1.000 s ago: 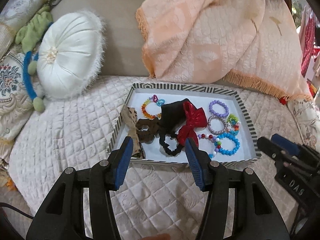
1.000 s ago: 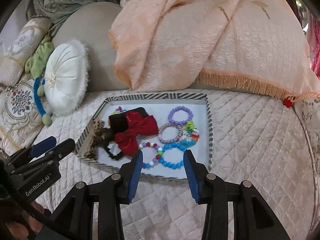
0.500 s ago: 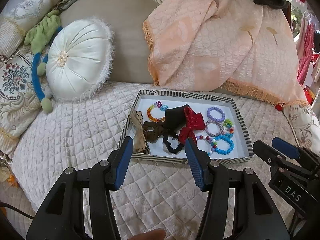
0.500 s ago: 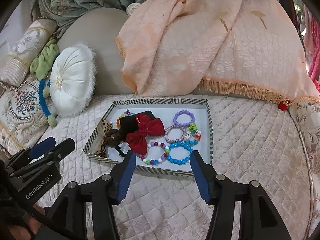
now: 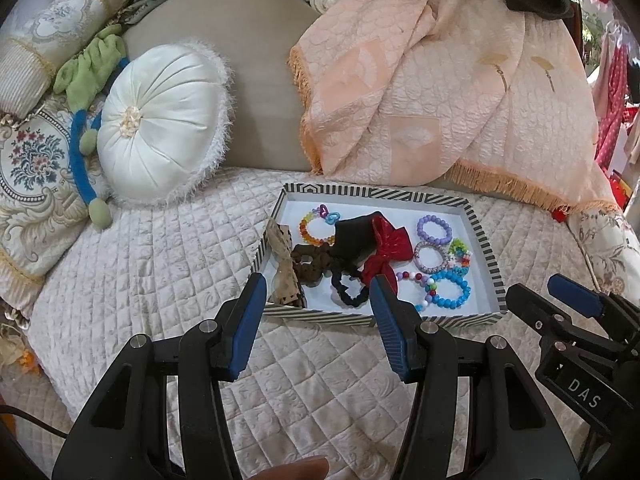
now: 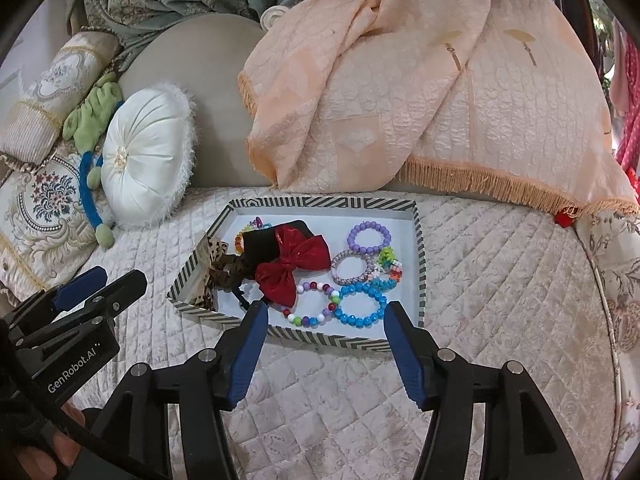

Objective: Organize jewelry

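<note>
A striped-rim white tray (image 5: 376, 194) (image 6: 320, 202) sits on the quilted bed. It holds a red bow (image 5: 390, 246) (image 6: 294, 264), a black scrunchie (image 5: 348, 292), a brown scrunchie (image 5: 310, 262), a leopard bow (image 5: 284, 268) (image 6: 214, 264), and several bead bracelets: blue (image 5: 450, 290) (image 6: 360, 306), purple (image 5: 434, 228) (image 6: 368, 236), multicolour (image 6: 310, 306), rainbow (image 5: 314, 226). My left gripper (image 5: 318, 300) is open and empty, in front of the tray's near edge. My right gripper (image 6: 324, 328) is open and empty, also before the near edge.
A round white cushion (image 5: 160, 124) (image 6: 146, 160) and patterned pillows (image 5: 32, 172) lie at the left. A peach fringed blanket (image 5: 440, 92) (image 6: 420, 100) drapes the backrest behind the tray. The other gripper shows at each view's side: (image 5: 576, 324), (image 6: 80, 300).
Both grippers have pulled back and up from the tray, which now looks smaller and farther. The right jaws have opened wider. The tray's contents have not moved.
</note>
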